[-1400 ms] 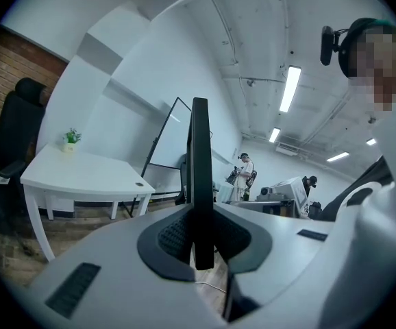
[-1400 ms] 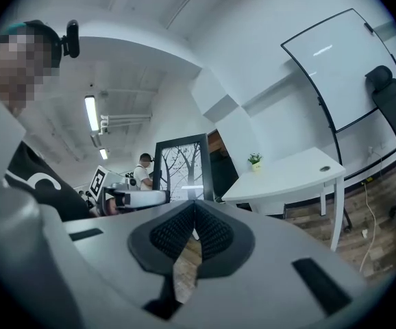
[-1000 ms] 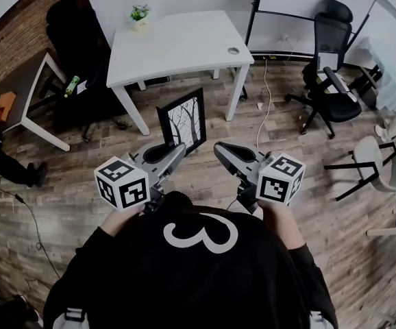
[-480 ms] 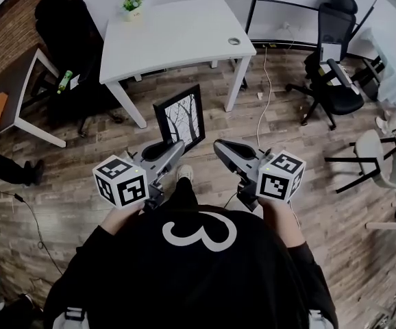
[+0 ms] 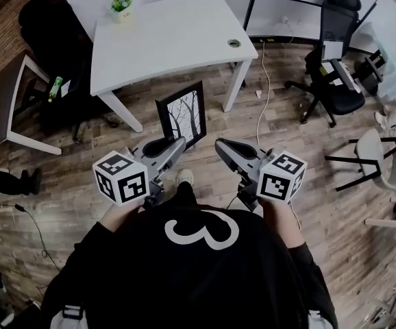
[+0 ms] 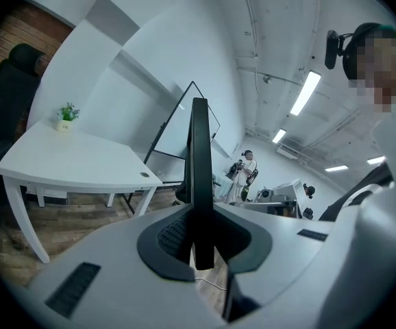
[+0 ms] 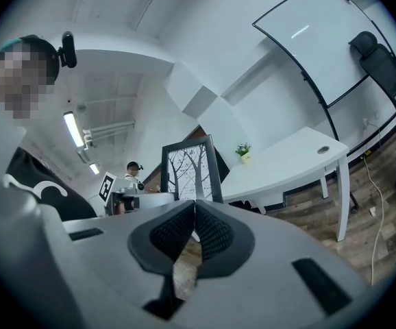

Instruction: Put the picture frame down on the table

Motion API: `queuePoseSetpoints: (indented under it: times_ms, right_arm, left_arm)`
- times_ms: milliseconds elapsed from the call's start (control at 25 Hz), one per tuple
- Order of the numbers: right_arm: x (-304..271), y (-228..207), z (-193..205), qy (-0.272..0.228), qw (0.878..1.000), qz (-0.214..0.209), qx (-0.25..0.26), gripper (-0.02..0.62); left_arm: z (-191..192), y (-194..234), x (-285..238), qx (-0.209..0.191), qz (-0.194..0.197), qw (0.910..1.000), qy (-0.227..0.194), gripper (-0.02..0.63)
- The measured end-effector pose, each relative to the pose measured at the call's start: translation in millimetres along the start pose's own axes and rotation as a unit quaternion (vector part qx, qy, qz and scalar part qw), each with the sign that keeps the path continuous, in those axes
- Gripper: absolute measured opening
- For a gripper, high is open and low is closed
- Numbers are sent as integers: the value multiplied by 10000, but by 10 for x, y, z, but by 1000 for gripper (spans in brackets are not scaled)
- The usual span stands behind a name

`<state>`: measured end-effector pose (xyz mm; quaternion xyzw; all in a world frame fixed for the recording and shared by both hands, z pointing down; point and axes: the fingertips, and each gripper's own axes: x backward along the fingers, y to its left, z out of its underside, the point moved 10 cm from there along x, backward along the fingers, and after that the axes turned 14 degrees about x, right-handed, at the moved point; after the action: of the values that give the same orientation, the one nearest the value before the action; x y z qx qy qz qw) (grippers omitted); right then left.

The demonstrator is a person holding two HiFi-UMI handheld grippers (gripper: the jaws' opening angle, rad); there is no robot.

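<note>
Table (image 5: 164, 40) nearer, frame (image 5: 182, 114) gripped (shirt (image 5: 184, 279): 3)

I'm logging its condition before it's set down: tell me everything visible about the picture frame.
The picture frame is rectangular, with a thin black border, perhaps wood or plastic, around a black-and-white print of bare trees. It stands upright in the air above the wooden floor, short of the white table. The left gripper is clamped on its lower edge; nothing else touches it.
</note>
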<state>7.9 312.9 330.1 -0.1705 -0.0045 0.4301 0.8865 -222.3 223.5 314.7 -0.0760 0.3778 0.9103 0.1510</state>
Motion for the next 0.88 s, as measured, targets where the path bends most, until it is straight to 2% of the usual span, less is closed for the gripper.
queuePoseSetpoints:
  times_ms: [160, 360, 600, 880]
  right_arm:
    - [-56, -98, 48, 34, 10000, 82, -44, 23]
    - [-577, -639, -185, 148, 9994, 156, -265, 23]
    - [-940, -903, -284, 305, 9988, 201, -330, 23]
    - [-1234, -1182, -507, 261, 9989, 299, -267, 23]
  left_arm:
    - [-22, 113, -74, -24, 1, 10000, 11, 58]
    - [-583, 633, -348, 167, -34, 9998, 137, 58]
    - [-852, 1002, -477, 298, -26, 9994, 200, 57]
    - [-1227, 1260, -595, 262, 56, 9996, 128, 57]
